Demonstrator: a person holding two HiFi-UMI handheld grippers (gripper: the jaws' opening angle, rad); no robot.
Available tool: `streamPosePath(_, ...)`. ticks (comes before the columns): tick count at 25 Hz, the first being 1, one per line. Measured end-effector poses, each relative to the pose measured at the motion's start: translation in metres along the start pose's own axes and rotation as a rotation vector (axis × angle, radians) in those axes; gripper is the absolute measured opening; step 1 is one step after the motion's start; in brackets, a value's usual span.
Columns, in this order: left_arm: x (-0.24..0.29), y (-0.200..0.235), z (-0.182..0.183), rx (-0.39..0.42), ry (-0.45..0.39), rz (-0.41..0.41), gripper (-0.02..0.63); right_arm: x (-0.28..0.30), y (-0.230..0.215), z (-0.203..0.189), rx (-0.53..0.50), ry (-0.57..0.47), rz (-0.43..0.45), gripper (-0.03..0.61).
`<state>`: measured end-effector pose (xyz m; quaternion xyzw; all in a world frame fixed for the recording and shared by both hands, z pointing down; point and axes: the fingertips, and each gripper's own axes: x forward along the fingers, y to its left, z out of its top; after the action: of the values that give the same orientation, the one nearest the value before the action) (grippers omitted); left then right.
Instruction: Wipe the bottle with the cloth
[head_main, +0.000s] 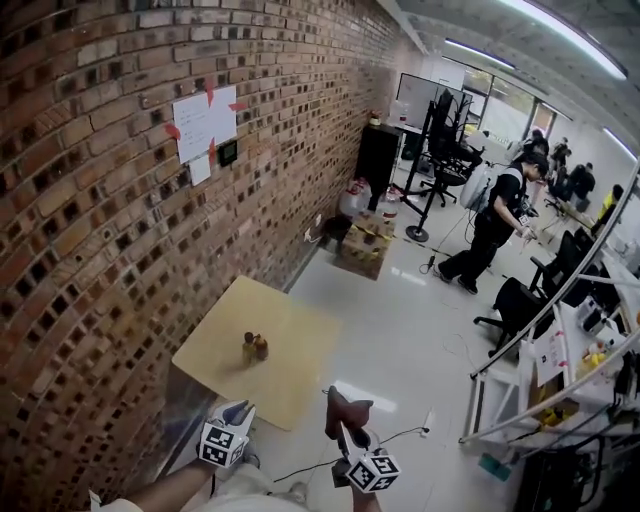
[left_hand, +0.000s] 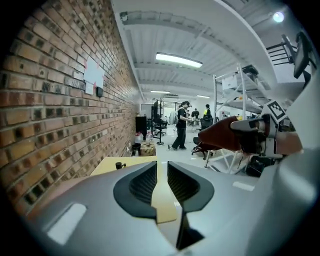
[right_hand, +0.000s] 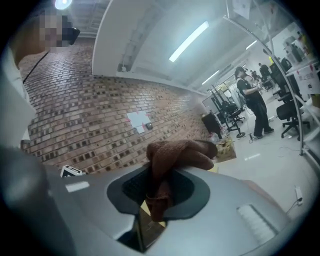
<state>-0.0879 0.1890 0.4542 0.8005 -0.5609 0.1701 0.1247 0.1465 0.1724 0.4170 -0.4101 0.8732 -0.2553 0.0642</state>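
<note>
The cloth (right_hand: 177, 155) is a rust-brown knit thing, bunched into a fat wad with a tail hanging down. The right gripper (head_main: 343, 425) has it. Its fingers (right_hand: 192, 192) are clamped on that tail, and the wad bulges out over the tips. In the head view that's at about 6 o'clock, low in the frame and off the tabletop (head_main: 290, 390).

The bottle (head_main: 249, 347) is tiny from here, olive-yellowish with a dark top. It stands upright roughly mid-tabletop, a bit toward the brick wall (head_main: 90, 250). A second little bottle (head_main: 262, 347), more amber, stands right against it at its 3 o'clock. Can't tell what's in either one. From the cloth, the pair sits at about 10 o'clock, well apart.

The left gripper (left_hand: 161, 182) is down at 7 o'clock in the head view, near the tabletop's closest edge. Its fingers (left_hand: 142, 185) stand only a narrow slit apart with nothing between them, just yellow tabletop showing through the gap.

Further back, at 12 o'clock from the tabletop, there's a cardboard box (head_main: 365, 250) on the floor (head_main: 400, 340) by the wall. There's stuff on it, too small to make out. A person (head_main: 490, 225) stands out on the floor at around 2 o'clock.
</note>
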Motion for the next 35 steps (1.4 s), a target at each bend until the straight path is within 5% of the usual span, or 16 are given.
streamPosePath(7, -0.041, 0.008, -0.013, -0.043, 0.006, 0.022, 0.067, -0.018, 0.064, -0.008, -0.150, 0.026, 0.110, 0.071)
streamPosePath(13, -0.067, 0.031, -0.018, -0.046, -0.009, -0.043, 0.064, -0.017, 0.112, -0.025, -0.212, 0.029, 0.086, 0.071)
streamPosePath(19, -0.115, 0.070, -0.045, -0.041, 0.026, -0.117, 0.061, -0.015, 0.157, -0.045, -0.184, -0.007, -0.039, 0.071)
streamPosePath(28, -0.140, 0.107, -0.085, -0.016, 0.081, -0.138, 0.057, -0.026, 0.170, -0.094, -0.137, 0.023, -0.158, 0.071)
streamPosePath(35, -0.132, 0.097, -0.059, -0.078, 0.016, -0.068, 0.054, -0.020, 0.152, -0.083, -0.192, 0.063, -0.107, 0.071)
